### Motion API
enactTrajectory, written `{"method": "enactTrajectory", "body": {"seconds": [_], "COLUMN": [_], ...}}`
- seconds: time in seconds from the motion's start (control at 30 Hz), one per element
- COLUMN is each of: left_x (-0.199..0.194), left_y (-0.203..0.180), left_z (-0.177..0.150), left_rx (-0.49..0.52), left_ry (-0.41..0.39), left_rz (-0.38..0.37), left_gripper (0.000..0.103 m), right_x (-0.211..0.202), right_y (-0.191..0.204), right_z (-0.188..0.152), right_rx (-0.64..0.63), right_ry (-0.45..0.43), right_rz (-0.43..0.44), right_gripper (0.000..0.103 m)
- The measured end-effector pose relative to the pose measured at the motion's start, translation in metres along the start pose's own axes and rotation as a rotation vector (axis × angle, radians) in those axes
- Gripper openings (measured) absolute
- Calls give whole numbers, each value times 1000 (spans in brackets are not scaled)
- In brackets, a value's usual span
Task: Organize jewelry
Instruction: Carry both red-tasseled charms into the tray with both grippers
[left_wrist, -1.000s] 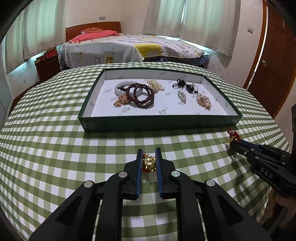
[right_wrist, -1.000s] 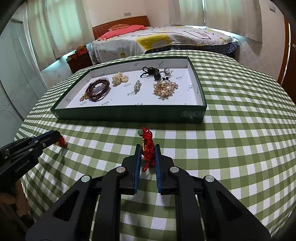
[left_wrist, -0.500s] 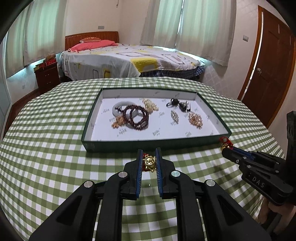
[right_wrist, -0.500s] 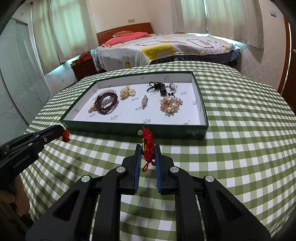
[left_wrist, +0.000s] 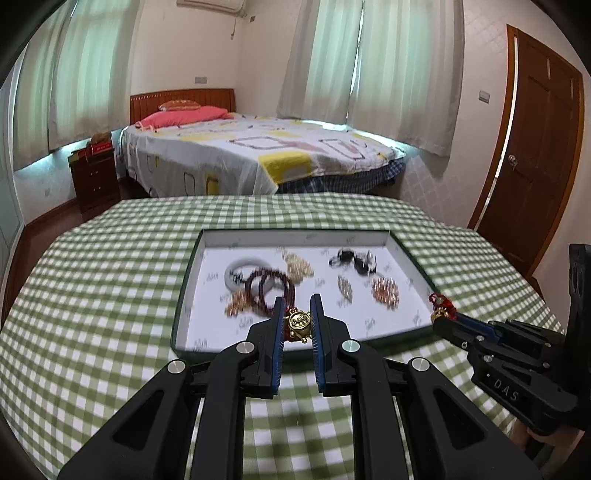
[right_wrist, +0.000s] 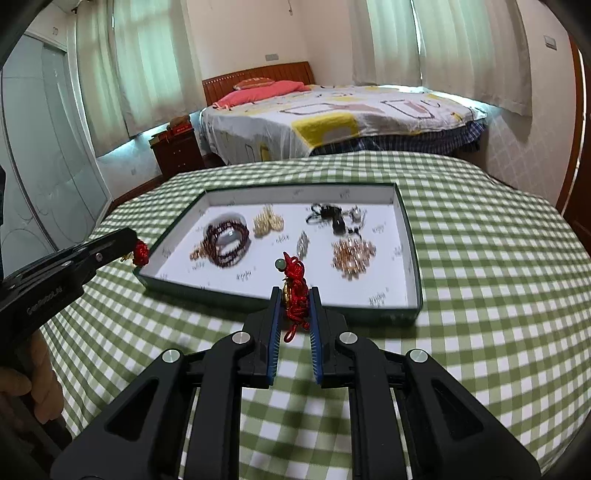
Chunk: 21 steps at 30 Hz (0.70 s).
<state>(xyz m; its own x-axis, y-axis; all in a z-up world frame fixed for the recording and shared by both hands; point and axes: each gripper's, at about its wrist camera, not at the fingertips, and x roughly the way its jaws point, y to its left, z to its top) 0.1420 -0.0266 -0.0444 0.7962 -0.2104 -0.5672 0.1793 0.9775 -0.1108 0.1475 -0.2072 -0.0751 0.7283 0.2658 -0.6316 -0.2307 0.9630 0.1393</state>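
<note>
A bedroom, with a green-checked surface (left_wrist: 110, 295) before me. My left gripper (left_wrist: 298, 317) is clamped on a gold charm (left_wrist: 300, 324) with red cord; my right gripper (right_wrist: 293, 306) is clamped on a red knotted charm (right_wrist: 295, 288) — both held above the near edge of the green tray (right_wrist: 413, 258), where a dark bead bracelet (right_wrist: 227, 240) and other jewelry lie.
</note>
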Motion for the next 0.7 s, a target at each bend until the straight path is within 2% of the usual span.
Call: {"method": "enactTrajectory", "body": {"seconds": [0.47, 0.57, 0.7], "left_x": [24, 37, 61], "left_y": [0, 2, 7], "left_z": [39, 38, 24], "left_rx": [1, -2, -14], "left_ry": [-58, -43, 18], "left_rz": [18, 28, 40], "left_gripper": [14, 14, 14], "right_x": [18, 31, 55], "right_y": [9, 8, 7], "right_z": [48, 52, 44], "right_rx": [-40, -39, -37], "right_ry": [-68, -57, -6], "right_rz": [0, 0, -3], "right_gripper": [14, 14, 14]}}
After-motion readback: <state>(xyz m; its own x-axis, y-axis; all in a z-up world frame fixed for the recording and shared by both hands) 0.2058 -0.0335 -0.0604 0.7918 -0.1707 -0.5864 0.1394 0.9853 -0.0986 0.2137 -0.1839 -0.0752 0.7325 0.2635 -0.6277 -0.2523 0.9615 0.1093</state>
